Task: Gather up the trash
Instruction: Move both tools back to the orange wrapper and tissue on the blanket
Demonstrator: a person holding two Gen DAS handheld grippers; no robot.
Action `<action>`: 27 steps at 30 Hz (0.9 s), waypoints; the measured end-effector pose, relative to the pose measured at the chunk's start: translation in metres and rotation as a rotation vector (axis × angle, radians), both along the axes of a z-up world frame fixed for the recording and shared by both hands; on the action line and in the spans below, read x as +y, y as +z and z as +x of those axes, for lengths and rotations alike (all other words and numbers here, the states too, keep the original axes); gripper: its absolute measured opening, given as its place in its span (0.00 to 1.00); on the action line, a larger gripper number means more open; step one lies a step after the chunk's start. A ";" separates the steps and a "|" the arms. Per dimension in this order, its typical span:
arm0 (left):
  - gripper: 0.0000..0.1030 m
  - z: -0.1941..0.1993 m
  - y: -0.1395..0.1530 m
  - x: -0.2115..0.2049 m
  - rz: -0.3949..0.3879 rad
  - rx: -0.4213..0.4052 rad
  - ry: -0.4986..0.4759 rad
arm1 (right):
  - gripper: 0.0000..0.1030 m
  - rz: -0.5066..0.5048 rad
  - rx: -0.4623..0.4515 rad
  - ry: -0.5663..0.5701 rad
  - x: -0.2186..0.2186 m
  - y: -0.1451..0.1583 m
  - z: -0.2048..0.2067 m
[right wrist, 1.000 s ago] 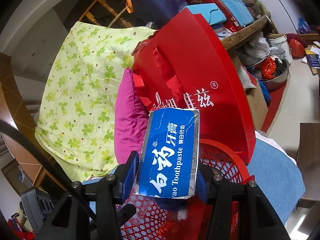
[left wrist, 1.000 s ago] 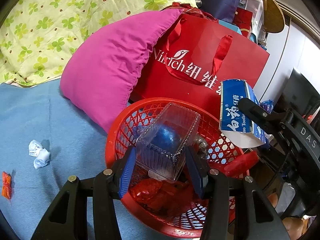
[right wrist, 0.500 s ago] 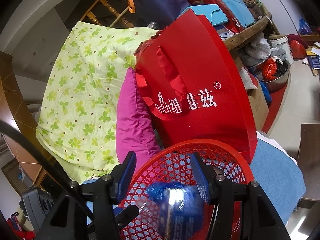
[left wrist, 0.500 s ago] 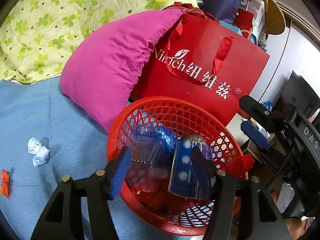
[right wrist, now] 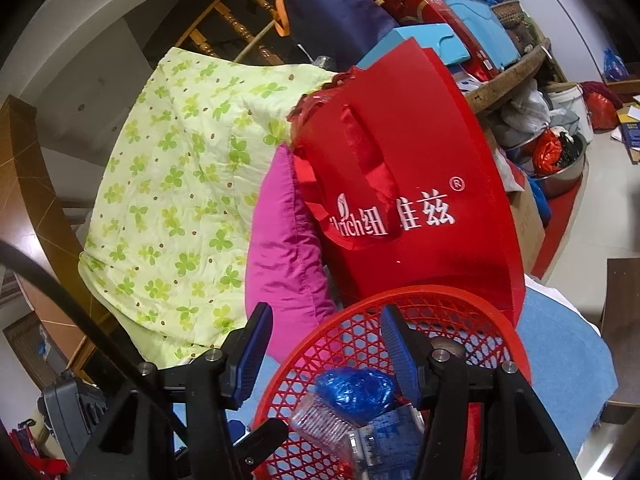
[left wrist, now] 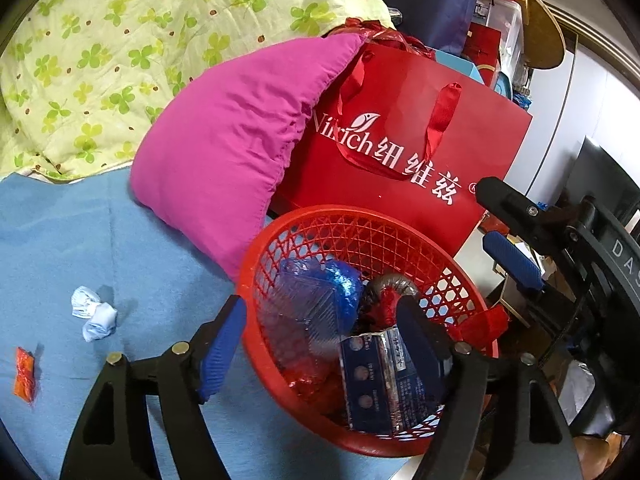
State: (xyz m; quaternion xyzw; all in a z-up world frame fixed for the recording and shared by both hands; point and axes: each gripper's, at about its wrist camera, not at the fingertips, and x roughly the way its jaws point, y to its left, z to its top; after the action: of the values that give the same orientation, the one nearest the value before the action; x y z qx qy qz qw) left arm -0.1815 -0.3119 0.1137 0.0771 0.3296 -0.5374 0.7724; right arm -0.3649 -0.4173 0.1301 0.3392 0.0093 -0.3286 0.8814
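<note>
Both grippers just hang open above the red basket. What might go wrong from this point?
1. The red basket seems to sit near the blue sheet's edge; a knock from the left gripper might tip it.
2. The crumpled tissue and orange wrapper remain outside and could be missed.

Both grippers are black plastic frames with triangular cut-outs and silver screws at the joints. The left gripper and right gripper carry ribbed blue finger pads (white lettering "DAS" marks one housing).
</note>
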 end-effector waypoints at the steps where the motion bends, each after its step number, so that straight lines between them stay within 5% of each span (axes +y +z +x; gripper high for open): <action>1: 0.76 0.001 0.000 0.002 0.000 -0.002 0.004 | 0.58 -0.004 -0.001 0.002 0.002 0.001 0.001; 16: 0.76 0.047 -0.002 0.062 0.007 -0.003 0.121 | 0.59 -0.109 0.002 0.071 0.044 0.015 0.035; 27: 0.76 0.141 0.007 0.182 0.012 -0.015 0.535 | 0.66 -0.275 0.037 0.350 0.113 0.022 0.095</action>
State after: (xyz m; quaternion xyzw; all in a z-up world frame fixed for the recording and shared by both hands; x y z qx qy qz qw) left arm -0.0406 -0.1300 0.1211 -0.0041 0.3355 -0.3117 0.8890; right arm -0.2696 -0.3044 0.1519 0.2032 0.0391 -0.1748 0.9626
